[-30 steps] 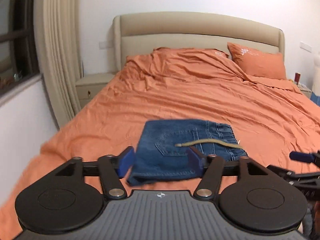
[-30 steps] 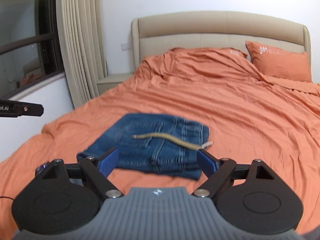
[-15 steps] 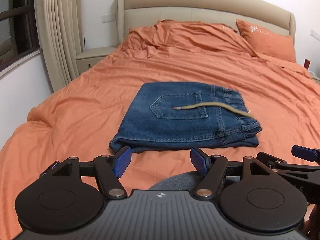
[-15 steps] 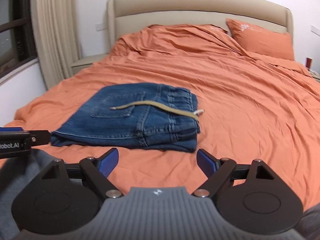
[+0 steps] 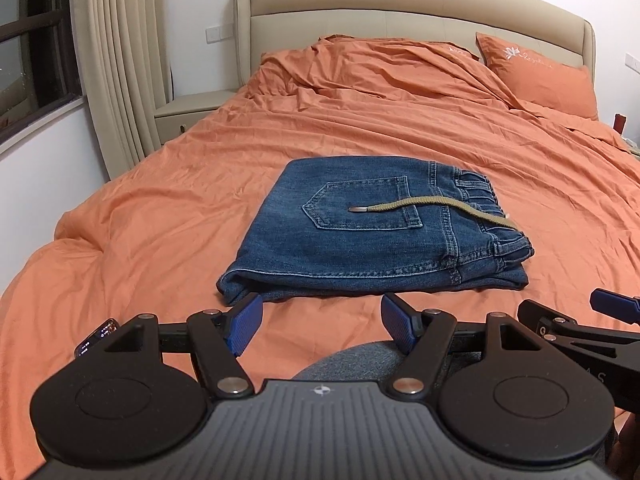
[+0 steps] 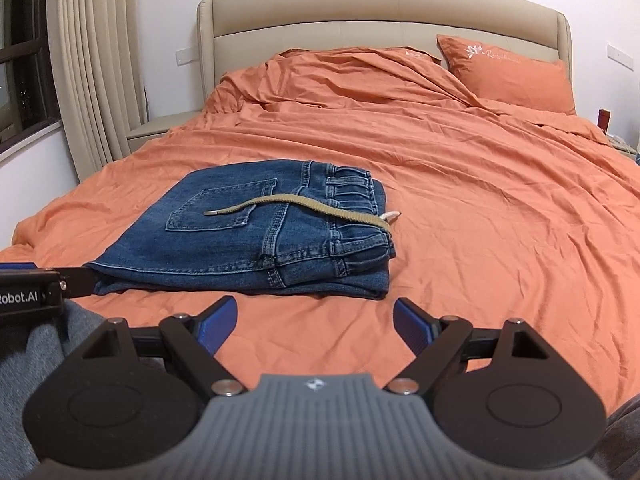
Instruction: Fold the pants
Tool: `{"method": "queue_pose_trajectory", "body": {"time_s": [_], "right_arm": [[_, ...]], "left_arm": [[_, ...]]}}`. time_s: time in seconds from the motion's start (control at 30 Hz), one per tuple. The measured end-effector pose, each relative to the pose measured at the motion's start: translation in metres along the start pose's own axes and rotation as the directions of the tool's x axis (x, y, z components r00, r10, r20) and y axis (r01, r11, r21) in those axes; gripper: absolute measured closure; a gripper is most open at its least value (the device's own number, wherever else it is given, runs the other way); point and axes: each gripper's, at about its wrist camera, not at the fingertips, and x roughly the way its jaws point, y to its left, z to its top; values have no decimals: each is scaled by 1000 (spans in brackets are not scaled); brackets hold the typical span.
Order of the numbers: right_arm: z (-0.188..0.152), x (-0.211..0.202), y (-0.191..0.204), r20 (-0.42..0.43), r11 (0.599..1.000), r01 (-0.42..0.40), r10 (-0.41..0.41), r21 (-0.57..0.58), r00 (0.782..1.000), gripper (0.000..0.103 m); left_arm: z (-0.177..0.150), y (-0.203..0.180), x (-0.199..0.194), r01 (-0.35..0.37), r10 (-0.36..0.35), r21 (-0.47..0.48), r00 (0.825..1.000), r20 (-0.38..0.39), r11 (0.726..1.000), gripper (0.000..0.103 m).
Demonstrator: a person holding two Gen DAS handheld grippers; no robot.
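A pair of blue denim pants (image 5: 372, 236) (image 6: 256, 236) lies folded into a compact stack on the orange bed sheet (image 5: 160, 208) (image 6: 500, 220), back pocket up. A tan drawstring (image 5: 432, 210) (image 6: 304, 204) trails across the top. My left gripper (image 5: 320, 322) is open, just short of the stack's near edge, nothing between its blue pads. My right gripper (image 6: 316, 322) is open too, near the edge, with bare sheet between its fingers. Each gripper shows at the other view's edge.
A beige headboard (image 5: 400, 4) and an orange pillow (image 5: 540, 76) are at the far end, with rumpled bedding before them. A nightstand (image 5: 184, 112) and curtains (image 5: 116, 60) stand at the left. A person's grey-clad knee (image 5: 352, 360) (image 6: 32, 360) is under the grippers.
Both grippers have dropped and pulled back from the folded pants, which now lie wholly ahead of the fingers. Over the last half second nothing moved. Both stayed open.
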Motion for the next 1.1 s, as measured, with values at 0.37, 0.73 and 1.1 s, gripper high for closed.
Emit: {"method": "queue_pose_trajectory", "body": {"time_s": [0.37, 0.73, 1.1], "right_arm": [[-2, -5, 2, 25, 1000, 13, -13, -16, 1000, 21], [-4, -9, 5, 42, 1000, 18, -18, -19, 999, 21], [-4, -9, 5, 43, 1000, 19, -19, -20, 999, 21]], "left_arm": [[0, -1, -1, -2, 2, 2, 1000, 1, 1000, 23], [0, -1, -1, -2, 2, 2, 1000, 0, 1000, 23], [0, -1, -1, -2, 2, 1, 1000, 0, 1000, 23]]}}
